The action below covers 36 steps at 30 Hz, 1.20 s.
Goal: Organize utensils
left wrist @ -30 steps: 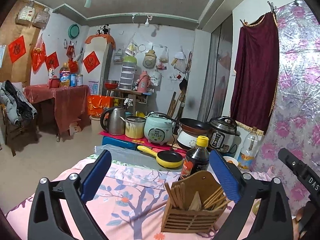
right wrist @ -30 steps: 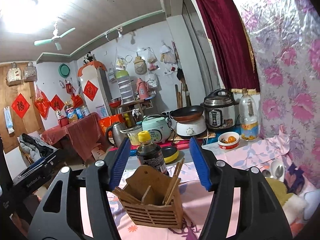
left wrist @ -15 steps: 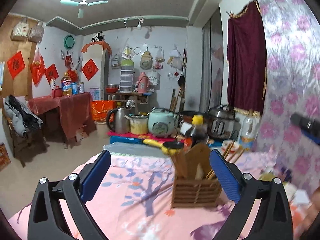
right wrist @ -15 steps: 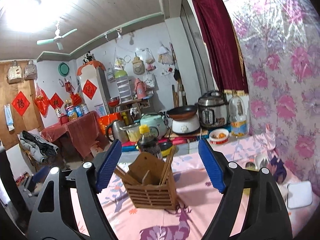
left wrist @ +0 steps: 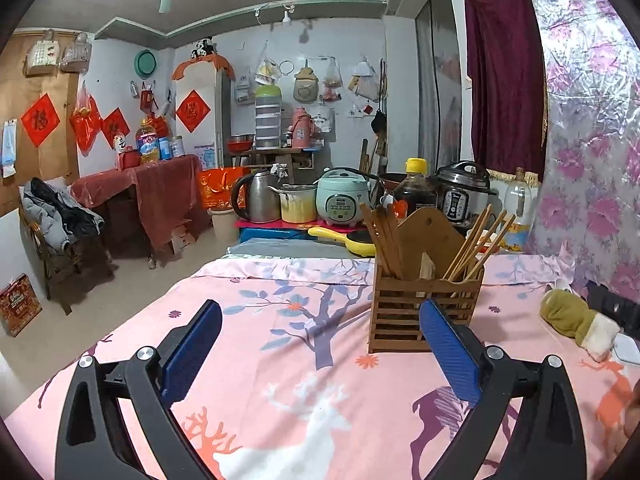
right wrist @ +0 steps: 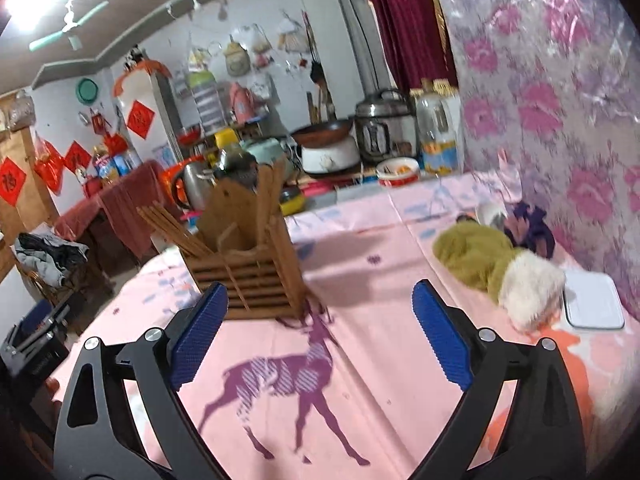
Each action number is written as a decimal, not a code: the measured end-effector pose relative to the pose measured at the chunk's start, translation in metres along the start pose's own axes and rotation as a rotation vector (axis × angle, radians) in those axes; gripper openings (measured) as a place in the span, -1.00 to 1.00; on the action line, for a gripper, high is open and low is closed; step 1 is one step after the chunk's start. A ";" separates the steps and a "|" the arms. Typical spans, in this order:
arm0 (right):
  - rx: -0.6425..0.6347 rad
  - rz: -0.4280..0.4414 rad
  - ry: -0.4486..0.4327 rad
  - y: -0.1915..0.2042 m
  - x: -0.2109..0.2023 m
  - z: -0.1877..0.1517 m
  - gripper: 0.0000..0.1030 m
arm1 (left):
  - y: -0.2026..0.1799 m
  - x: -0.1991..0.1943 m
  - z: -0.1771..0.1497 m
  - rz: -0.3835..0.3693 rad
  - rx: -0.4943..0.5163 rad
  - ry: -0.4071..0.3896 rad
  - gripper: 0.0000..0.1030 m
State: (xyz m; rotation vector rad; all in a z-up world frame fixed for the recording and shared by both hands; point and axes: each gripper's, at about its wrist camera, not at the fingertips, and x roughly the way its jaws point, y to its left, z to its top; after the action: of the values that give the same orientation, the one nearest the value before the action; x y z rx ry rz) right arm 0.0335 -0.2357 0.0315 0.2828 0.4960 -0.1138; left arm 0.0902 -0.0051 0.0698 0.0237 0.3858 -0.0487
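Note:
A slatted wooden utensil holder (left wrist: 424, 304) stands on the pink patterned tablecloth (left wrist: 288, 344), with wooden chopsticks (left wrist: 476, 244) leaning out of its left and right compartments. It also shows in the right wrist view (right wrist: 248, 276), with chopsticks (right wrist: 172, 228) sticking out to the left. My left gripper (left wrist: 320, 344) is open and empty, just in front and left of the holder. My right gripper (right wrist: 320, 332) is open and empty, in front and right of the holder.
An olive-and-white mitten (right wrist: 492, 264) and a white flat box (right wrist: 592, 304) lie on the cloth to the right, by the floral wall. A soy sauce bottle (left wrist: 414, 192), yellow pan (left wrist: 352, 238) and cookers stand beyond the table's far edge.
Both grippers have pulled back and dropped lower, so more tablecloth shows in front of the holder. The right wrist view has swung right, bringing the mitten and white box into view.

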 end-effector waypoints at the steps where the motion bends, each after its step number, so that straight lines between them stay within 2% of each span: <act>1: 0.008 0.007 0.009 -0.001 0.001 -0.001 0.76 | -0.002 0.001 0.000 -0.003 0.001 0.005 0.89; 5: -0.006 0.029 0.022 0.005 0.003 -0.005 0.76 | -0.005 0.001 -0.002 -0.014 0.012 0.018 0.89; 10: -0.121 -0.015 -0.019 0.028 -0.002 -0.012 0.79 | -0.012 -0.002 -0.001 -0.012 0.050 0.010 0.89; 17: -0.237 -0.092 -0.084 0.047 -0.007 -0.018 0.87 | -0.010 -0.001 -0.001 -0.019 0.034 0.025 0.89; 30: -0.243 -0.080 -0.071 0.051 -0.006 -0.023 0.87 | -0.018 0.000 -0.005 -0.055 0.065 0.042 0.89; 36: -0.237 -0.080 -0.071 0.051 -0.006 -0.023 0.87 | -0.024 -0.001 -0.009 -0.032 0.100 0.025 0.89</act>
State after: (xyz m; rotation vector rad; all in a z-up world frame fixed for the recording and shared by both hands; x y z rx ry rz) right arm 0.0273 -0.1801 0.0274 0.0268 0.4454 -0.1408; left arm 0.0846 -0.0285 0.0619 0.1171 0.4084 -0.0989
